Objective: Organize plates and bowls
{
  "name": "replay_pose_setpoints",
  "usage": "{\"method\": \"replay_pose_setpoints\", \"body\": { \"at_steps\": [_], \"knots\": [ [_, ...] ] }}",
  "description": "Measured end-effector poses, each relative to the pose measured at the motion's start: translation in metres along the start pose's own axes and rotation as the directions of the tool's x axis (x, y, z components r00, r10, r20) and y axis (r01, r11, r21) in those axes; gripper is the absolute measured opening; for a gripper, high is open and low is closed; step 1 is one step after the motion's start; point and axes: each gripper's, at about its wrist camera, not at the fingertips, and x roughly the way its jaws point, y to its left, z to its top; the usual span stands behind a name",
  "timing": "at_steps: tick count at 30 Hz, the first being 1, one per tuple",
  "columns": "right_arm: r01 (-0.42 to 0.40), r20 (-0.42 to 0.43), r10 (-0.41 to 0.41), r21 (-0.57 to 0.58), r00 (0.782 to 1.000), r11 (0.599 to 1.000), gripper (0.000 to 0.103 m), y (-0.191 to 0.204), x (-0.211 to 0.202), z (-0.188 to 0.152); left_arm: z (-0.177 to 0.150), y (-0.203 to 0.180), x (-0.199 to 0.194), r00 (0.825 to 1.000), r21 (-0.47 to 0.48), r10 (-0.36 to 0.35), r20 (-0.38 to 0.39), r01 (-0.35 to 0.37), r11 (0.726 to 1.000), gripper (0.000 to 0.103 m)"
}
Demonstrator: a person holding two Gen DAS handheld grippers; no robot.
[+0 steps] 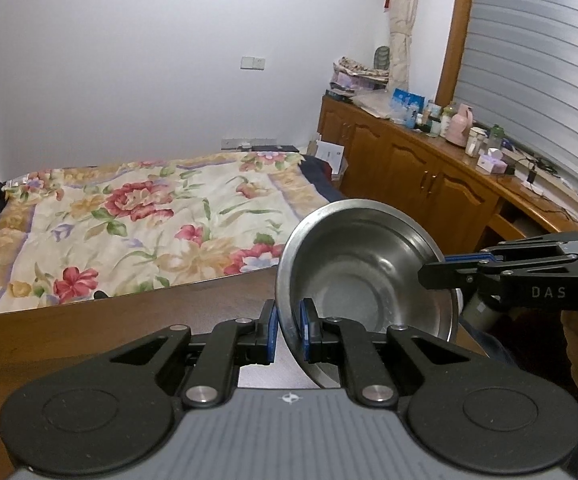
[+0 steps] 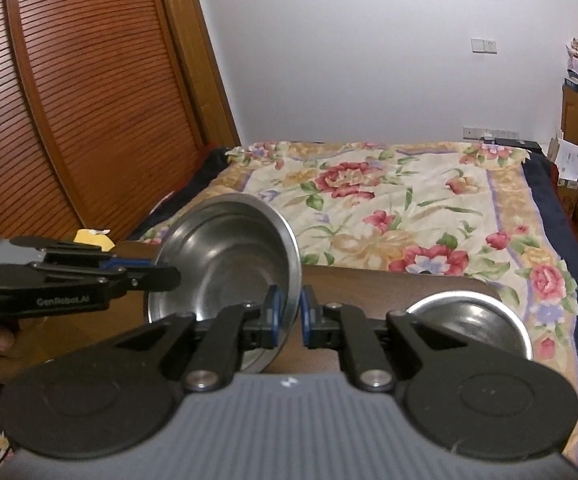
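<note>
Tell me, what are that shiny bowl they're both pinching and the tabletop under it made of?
The bowl, gripped at its rim by the left gripper and the right gripper, looks like stainless steel: grey, with soft mirror-like reflections and a thin rolled rim. The table looks like dark brown wood or a wood-look veneer with a slight sheen; which one is unclear.

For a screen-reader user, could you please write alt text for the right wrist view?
A tilted steel bowl is clamped by its rim between the right gripper in the foreground and the left gripper coming in from the left edge. A second steel bowl sits on the wooden table, with a floral bedspread behind.
</note>
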Motion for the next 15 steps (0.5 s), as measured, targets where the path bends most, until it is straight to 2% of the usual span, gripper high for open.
{"method": "replay_pose_setpoints", "body": {
  "at_steps": [11, 15],
  "knots": [
    [-0.004, 0.005, 0.004, 0.001, 1.000, 1.000, 0.012, 0.016, -0.027, -0.020, -0.030, -0.013, -0.031, 1.000, -0.008, -0.029, -0.009, 0.029, 1.000, 0.013],
    [0.002, -0.008, -0.001, 0.009, 1.000, 1.000, 0.012, 0.022, -0.030, -0.032, -0.039, -0.018, -0.041, 1.000, 0.004, -0.016, -0.014, 0.016, 1.000, 0.013]
  ]
}}
